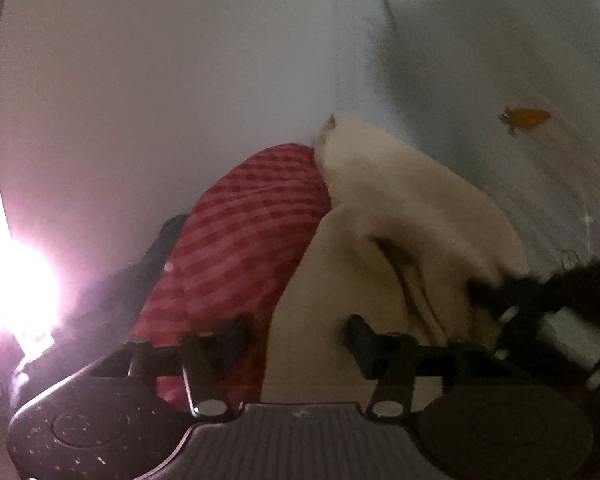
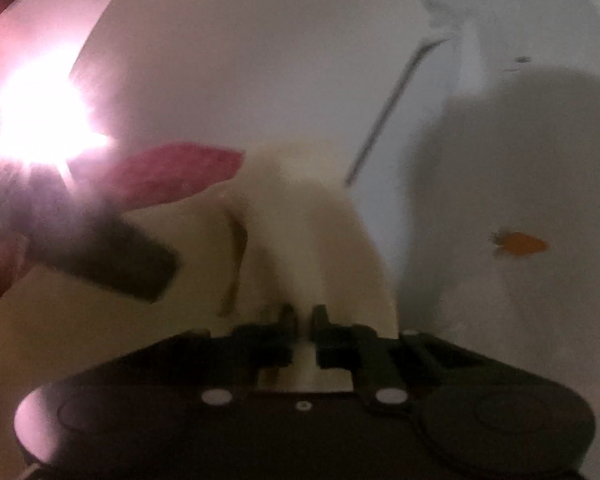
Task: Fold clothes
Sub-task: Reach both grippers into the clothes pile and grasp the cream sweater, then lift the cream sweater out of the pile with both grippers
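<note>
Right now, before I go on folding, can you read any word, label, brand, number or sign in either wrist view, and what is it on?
Words, numbers, brands: none readable in either view.
White sheet: a small orange carrot picture, no lettering.
Cream garment: a pale tab at its top edge, too blurred to read.
Red checked cloth: pattern only.

The white sheet (image 1: 500,60) with its orange carrot print (image 1: 526,118) lies bare to the right of the heap, leaving free room there. Straight ahead the cream garment (image 1: 400,216) bulks up, the red checked cloth (image 1: 244,232) beside it on the left. A glaring light (image 2: 40,120) blocks sight leftward.
</note>
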Tool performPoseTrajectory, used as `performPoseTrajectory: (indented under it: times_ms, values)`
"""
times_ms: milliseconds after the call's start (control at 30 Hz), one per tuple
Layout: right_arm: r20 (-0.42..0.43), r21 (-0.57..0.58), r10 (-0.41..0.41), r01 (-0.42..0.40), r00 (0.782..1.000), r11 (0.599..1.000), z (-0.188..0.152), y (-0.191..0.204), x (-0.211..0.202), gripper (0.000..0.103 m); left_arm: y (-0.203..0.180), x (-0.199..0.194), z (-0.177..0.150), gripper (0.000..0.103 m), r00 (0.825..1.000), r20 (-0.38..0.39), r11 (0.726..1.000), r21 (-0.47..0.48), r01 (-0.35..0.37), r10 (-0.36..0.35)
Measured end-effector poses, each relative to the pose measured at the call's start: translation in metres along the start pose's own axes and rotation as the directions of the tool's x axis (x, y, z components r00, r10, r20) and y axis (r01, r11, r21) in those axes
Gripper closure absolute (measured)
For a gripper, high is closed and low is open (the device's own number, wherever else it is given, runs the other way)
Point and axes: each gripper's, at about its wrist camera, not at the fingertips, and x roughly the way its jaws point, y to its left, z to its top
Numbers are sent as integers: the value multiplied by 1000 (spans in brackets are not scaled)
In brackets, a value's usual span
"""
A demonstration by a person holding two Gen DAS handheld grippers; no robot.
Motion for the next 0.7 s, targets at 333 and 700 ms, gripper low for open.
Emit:
performPoseTrajectory:
  times_ms: [333, 700]
  values:
    - [-46, 189, -292, 295, 955, 937, -17, -89, -139, 99, -97, -83, 9, 91, 981, 117, 979, 152, 136, -154]
    - [-14, 189, -712, 701, 702, 688, -50, -192, -404, 99, -291, -286, 6, 91, 782, 385, 859, 367, 357, -490]
